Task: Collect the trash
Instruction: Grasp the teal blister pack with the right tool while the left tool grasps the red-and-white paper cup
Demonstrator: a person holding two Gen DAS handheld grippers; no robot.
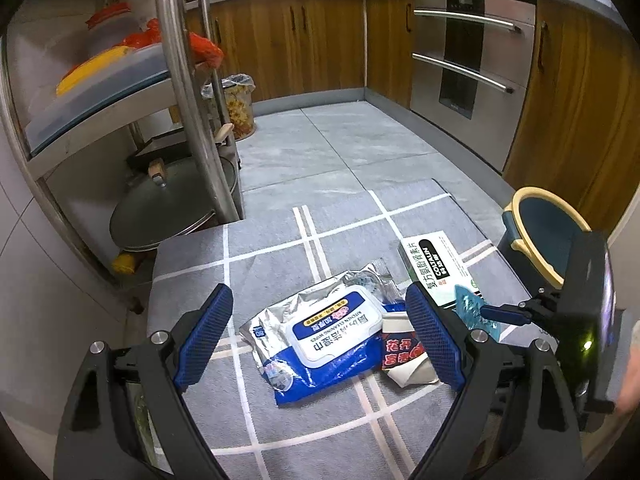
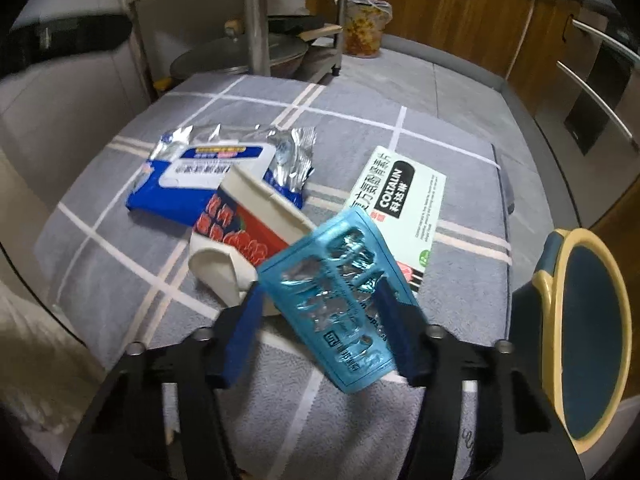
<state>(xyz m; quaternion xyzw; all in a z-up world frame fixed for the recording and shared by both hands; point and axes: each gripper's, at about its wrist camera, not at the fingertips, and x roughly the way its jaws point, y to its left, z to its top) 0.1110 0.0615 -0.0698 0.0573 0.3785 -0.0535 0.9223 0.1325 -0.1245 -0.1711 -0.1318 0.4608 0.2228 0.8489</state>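
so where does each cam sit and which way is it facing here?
Left wrist: on the left gripper, angled down over the wipes pack on the grey mat, cabinets beyond; shows its open blue fingers and the right gripper.
Right wrist: on the right gripper, angled down at the blue blister pack between its fingers; no other body part.
Shared: wipes pack, medicine box, crushed cup, blue bin.

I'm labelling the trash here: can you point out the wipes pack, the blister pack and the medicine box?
wipes pack (image 1: 332, 330): left wrist view, on its white lid.
blister pack (image 2: 340, 300): right wrist view, on its foil middle.
medicine box (image 2: 400, 200): right wrist view, on its printed top face.
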